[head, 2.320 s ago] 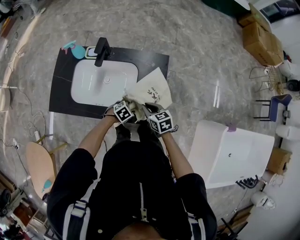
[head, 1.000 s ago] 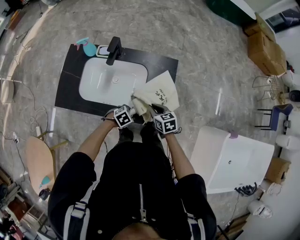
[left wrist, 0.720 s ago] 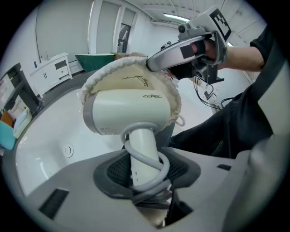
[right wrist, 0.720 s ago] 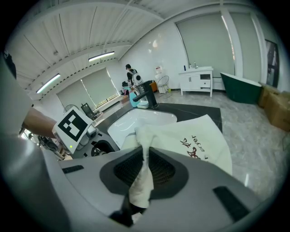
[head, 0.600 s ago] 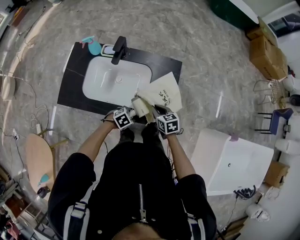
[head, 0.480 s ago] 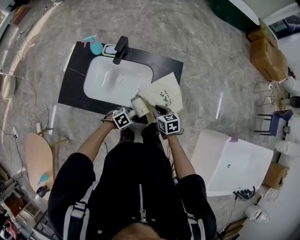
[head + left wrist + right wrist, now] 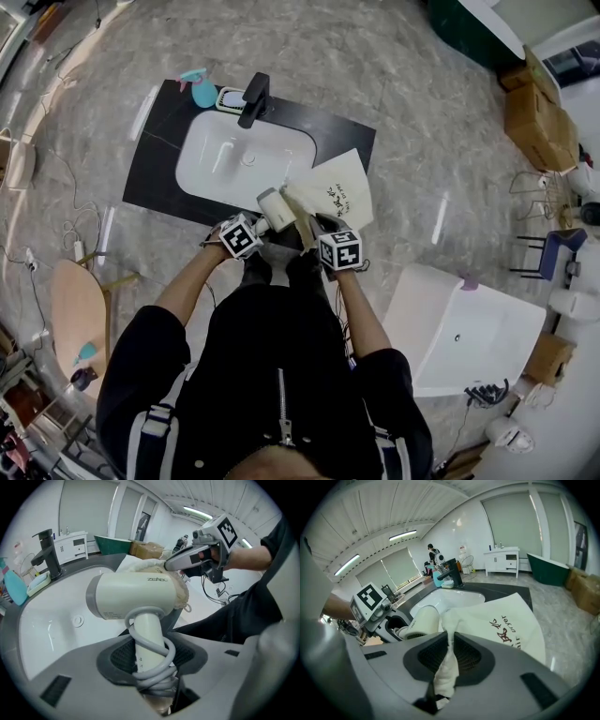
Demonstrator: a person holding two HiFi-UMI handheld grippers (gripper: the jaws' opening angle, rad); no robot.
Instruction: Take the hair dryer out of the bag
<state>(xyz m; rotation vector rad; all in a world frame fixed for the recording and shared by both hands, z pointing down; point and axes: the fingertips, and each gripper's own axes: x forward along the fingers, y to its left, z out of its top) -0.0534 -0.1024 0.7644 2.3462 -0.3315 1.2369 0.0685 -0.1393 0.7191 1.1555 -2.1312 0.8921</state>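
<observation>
A cream hair dryer (image 7: 277, 208) with a grey cord wound round its handle is out of the bag's mouth, over the front edge of the sink. My left gripper (image 7: 150, 665) is shut on the handle and the cord, with the dryer's (image 7: 136, 597) barrel lying crosswise above the jaws. The cream cloth bag (image 7: 337, 192) with dark print lies on the counter to the right. My right gripper (image 7: 446, 667) is shut on a bunched strip of the bag's (image 7: 506, 625) edge. In the head view, both grippers, left (image 7: 259, 227) and right (image 7: 319, 229), are close together at the counter's front edge.
A white sink basin (image 7: 246, 159) is set in a black counter (image 7: 155, 150), with a black faucet (image 7: 254, 98), a teal bottle (image 7: 202, 91) and a soap dish (image 7: 230, 97) at its far edge. A white tub (image 7: 459, 323) stands to the right, cardboard boxes (image 7: 539, 112) beyond.
The left gripper has drawn the hair dryer leftward and slightly up, out of the bag's mouth. The right gripper has kept its hold on the bag.
</observation>
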